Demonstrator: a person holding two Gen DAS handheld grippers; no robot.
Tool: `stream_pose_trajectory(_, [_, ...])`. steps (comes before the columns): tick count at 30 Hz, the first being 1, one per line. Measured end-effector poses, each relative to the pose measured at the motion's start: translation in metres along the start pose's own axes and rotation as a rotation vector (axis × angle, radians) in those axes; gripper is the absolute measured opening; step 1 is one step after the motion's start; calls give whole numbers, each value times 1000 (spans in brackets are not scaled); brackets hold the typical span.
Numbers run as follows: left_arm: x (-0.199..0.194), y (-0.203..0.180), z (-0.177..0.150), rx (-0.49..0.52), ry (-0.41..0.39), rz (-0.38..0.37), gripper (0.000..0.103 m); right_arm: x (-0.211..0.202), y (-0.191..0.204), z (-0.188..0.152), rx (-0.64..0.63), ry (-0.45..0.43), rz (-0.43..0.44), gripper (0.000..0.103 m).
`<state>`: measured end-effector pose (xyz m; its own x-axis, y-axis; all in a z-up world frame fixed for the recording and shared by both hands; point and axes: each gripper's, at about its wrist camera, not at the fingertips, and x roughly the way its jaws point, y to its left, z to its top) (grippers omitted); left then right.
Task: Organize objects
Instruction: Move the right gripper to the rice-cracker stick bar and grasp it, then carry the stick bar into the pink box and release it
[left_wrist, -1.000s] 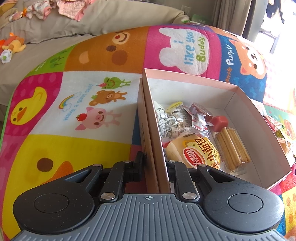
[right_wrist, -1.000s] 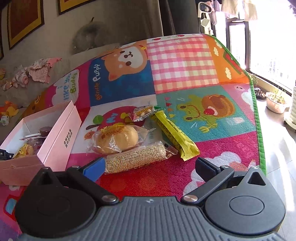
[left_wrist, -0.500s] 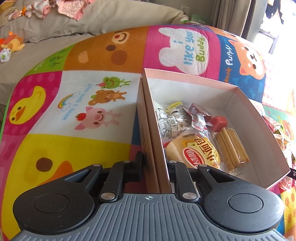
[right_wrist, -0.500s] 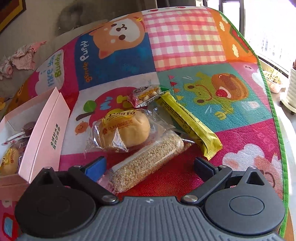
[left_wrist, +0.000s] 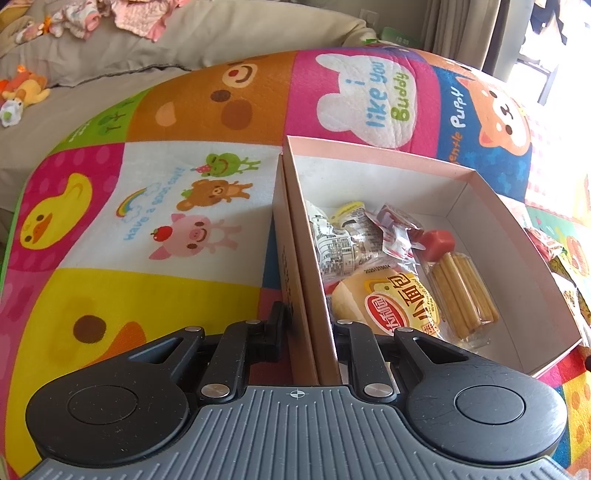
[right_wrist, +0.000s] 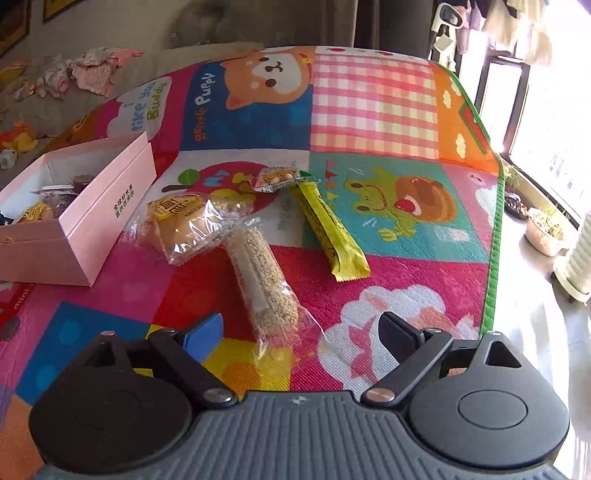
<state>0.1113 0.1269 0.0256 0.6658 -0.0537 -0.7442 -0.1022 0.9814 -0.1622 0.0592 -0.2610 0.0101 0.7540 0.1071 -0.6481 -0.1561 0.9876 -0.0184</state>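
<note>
A pink open box (left_wrist: 369, 155) on the play mat holds a wrapped bun (left_wrist: 391, 302), a pack of biscuit sticks (left_wrist: 465, 291), a red cube sweet (left_wrist: 437, 242) and other packets. My left gripper (left_wrist: 312, 332) is shut on the box's near left wall. In the right wrist view the box (right_wrist: 110, 206) stands at the left. Beside it lie a wrapped bun (right_wrist: 188, 225), a clear-wrapped grain bar (right_wrist: 262, 284), a yellow bar (right_wrist: 328, 232) and a small snack packet (right_wrist: 277, 179). My right gripper (right_wrist: 301, 332) straddles the grain bar's near end, jaws closing, pads clear of it.
The colourful cartoon play mat (right_wrist: 369, 110) ends in a green border (right_wrist: 495, 229) on the right, with bare floor and plant pots (right_wrist: 546, 232) beyond. A beige sofa (left_wrist: 221, 33) with baby clothes and small toys runs behind the mat.
The right gripper has rolled and shifted, so the grain bar now runs lengthwise toward it with its near end between the fingers. Its jaws have narrowed. The left gripper and box are unchanged.
</note>
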Motion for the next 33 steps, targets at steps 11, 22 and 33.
stream_pose_trajectory(11, [0, 1, -1, 1, -4, -4, 18, 0, 19, 17, 27, 20, 73, 79])
stream_pose_trajectory(22, [0, 1, -1, -4, -6, -5, 18, 35, 27, 33, -13, 101, 39, 31])
stream_pose_trajectory(33, [0, 0, -2, 4, -12, -2, 18, -72, 42, 9, -41, 144, 209, 28])
